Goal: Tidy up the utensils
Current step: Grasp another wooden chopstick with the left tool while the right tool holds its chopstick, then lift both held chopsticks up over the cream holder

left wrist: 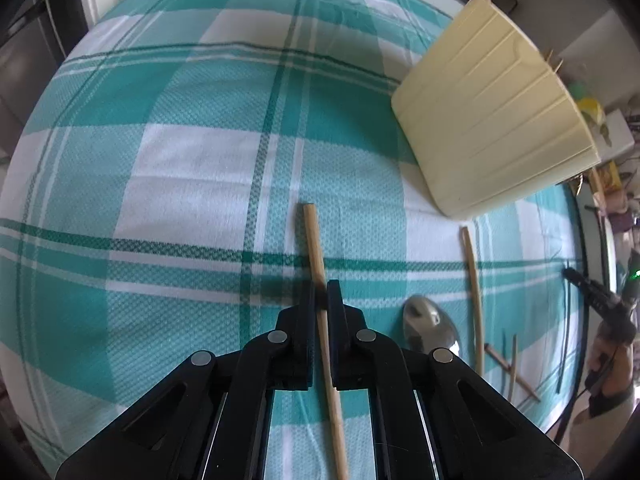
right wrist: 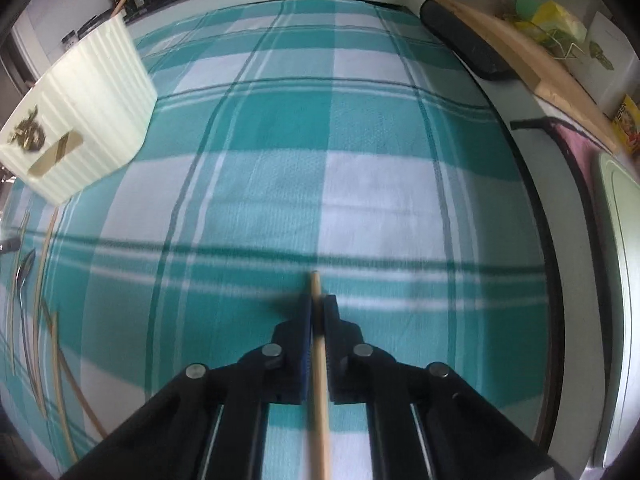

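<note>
Two tongs, each pinching a wooden chopstick over a checked cloth; sorting barely begun.

Left tongs (left wrist: 321, 292) are pressed onto a chopstick (left wrist: 316, 248) running fwd between the tips; right tongs (right wrist: 317, 306) pinch a second chopstick (right wrist: 315, 286) the same way. Both sticks sit just above the teal-and-white cloth (left wrist: 180, 160) covering the surface. A cream ribbed holder (left wrist: 488, 120) stands well apart from either stick, w/ stick ends poking above its rim. Left to sort, by the look of it: a metal spoon (left wrist: 430, 322) & several thin bamboo sticks (left wrist: 474, 296) loose on the cloth. Room: kitchen; stove, wooden board (right wrist: 532, 64) & clutter at the edges.
</note>
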### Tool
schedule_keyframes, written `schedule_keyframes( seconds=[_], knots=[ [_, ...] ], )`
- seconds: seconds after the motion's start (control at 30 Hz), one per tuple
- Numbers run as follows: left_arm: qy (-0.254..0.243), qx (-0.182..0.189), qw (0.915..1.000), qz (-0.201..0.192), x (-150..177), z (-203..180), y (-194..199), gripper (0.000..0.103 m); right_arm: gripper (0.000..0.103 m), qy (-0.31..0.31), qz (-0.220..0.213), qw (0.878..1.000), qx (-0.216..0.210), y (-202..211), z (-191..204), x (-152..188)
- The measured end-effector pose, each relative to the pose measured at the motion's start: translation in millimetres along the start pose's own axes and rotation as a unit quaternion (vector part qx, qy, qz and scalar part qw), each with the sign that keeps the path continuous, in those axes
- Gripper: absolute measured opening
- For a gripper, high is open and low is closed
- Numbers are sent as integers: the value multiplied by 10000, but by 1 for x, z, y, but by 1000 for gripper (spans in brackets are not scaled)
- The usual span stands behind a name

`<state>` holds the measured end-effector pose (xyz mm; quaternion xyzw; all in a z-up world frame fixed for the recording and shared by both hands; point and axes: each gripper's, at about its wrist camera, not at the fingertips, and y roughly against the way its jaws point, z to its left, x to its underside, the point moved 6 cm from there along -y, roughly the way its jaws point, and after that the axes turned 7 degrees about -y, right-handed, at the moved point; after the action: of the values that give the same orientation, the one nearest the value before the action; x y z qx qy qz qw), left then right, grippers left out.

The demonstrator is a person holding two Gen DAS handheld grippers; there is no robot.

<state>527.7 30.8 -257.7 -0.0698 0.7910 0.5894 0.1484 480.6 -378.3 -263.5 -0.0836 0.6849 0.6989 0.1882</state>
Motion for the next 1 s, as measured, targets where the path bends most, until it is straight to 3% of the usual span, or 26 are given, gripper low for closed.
schedule_keyframes(
  seconds=[0.13,0.23,0.27,0.3,0.37,0.4,0.5,0.53,0.7,0.73,0.8,0.9,1.0],
  knots=[
    [-73,400,9969,-678,5,-7,36,1,6,-163,-620,9962,-587,40,14,-3],
    [-302,647,9881,-1365,13,-16,81,1,6,-19,-1206,9880,-968,90,27,-4],
    [-385,580,9864,-1488,16,-19,90,1,6,112,-1408,9845,-1040,109,31,-2],
    [-440,427,9870,-1487,18,-18,97,1,6,231,-1530,9822,-1068,120,37,-1],
    [-317,469,9904,-1263,19,-15,93,4,6,456,-1644,9798,-1043,140,48,5],
    [-199,524,9923,-1106,20,-15,89,11,6,497,-1662,9793,-1039,146,51,8],
    [-46,312,9967,-743,28,-12,69,49,6,512,-1729,9777,-1077,152,54,13],
    [-9,169,9975,-689,30,-11,60,51,6,485,-1747,9773,-1098,152,54,14],
    [-11,-212,9990,-392,14,-12,16,48,6,346,-1771,9759,-1224,156,50,27],
    [-48,-299,9990,-329,9,-13,6,30,6,347,-1797,9753,-1239,158,50,28],
    [-251,-537,9974,-412,1,-16,-2,5,6,367,-1848,9738,-1275,162,51,28],
    [-283,-302,9972,-620,-1,-19,-2,4,6,396,-1923,9717,-1313,170,54,25],
    [-345,15,9926,-1162,1,-23,28,4,6,382,-2068,9672,-1425,184,57,23]
  ],
)
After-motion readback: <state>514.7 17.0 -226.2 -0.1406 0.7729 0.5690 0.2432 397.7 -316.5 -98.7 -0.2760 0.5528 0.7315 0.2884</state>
